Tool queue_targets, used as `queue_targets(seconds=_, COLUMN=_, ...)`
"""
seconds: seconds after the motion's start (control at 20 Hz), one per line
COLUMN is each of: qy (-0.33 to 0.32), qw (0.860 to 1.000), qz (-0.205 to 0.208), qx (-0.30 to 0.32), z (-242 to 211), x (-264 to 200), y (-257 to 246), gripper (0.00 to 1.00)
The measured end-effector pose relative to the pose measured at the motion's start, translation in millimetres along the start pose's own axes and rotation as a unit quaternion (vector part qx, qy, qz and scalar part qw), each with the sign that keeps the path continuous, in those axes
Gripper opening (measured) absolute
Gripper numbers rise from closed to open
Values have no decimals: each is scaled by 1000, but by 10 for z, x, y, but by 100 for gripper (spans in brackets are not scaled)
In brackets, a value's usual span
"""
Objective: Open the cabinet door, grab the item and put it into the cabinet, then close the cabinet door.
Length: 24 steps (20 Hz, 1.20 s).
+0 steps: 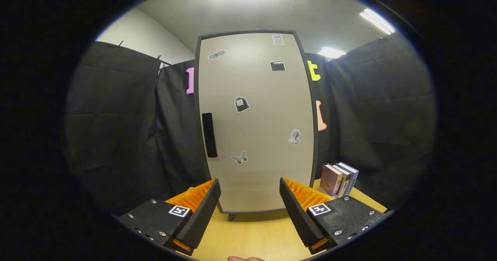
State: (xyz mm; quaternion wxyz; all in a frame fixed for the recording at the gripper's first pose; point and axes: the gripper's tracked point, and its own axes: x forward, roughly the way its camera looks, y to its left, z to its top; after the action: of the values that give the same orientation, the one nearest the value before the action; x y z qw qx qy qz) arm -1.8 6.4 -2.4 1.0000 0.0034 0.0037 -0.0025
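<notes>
Cabinet door (256, 121), a tall flat beige panel with a thin dark edge and rounded top corners, stands shut on the pale wooden tabletop (252, 237), straight ahead of the gripper (250, 210) and beyond its fingers. The panel looks smooth and matte. One long black bar handle (209, 134) sits upright near the door's left edge. Six small stickers (241, 104) are stuck on the door: a plaster shape, a grey slip at the top, a clapperboard, a little bag, a stone-like head and a butterfly. They are too small to make out in detail. One short dark foot (231, 216) peeks out under the cabinet's bottom left corner; the rest of the cabinet's body is hidden behind the door.

Four upright books (338, 179) stand pressed side by side on the tabletop, just to the right of the cabinet's bottom corner. The nearest one has a pinkish cover. Their lower ends are cut off by the right finger.

The jaws are spread wide apart and hold nothing. Each of the two fingers has a ribbed inner pad and a small square marker on top. They touch neither the door nor the handle.

A small bit of a person's finger (244, 258) shows at the near end of the tabletop, mostly cut off.

Black cloth hangs in soft folds on both sides of the cabinet.
</notes>
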Motion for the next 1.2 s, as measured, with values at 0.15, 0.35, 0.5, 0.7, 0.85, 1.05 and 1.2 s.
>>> queue_targets(seconds=0.15, qy=-2, qw=1000, qz=9, qx=1, z=-7, x=-5, y=72, gripper=94)
queue_targets(seconds=0.35, qy=-9, qw=1000, qz=12, qx=0, z=32, x=-4, y=96, gripper=95)
queue_targets(seconds=0.5, qy=-10, qw=1000, qz=9, qx=-3, z=25, x=11, y=73, gripper=95)
queue_targets(seconds=0.7, qy=-2, qw=1000, qz=-2, qx=-2, z=-13, x=49, y=-13, gripper=94)
queue_targets(seconds=0.85, qy=8, qw=1000, qz=-13, qx=0, z=-49, x=156, y=-113, gripper=95)
queue_targets(seconds=1.05, qy=-3, qw=1000, qz=-14, qx=0, z=118, x=365, y=-90, gripper=94)
queue_targets(seconds=1.2, qy=-9, qw=1000, qz=-1, qx=-4, z=240, x=593, y=62, gripper=94)
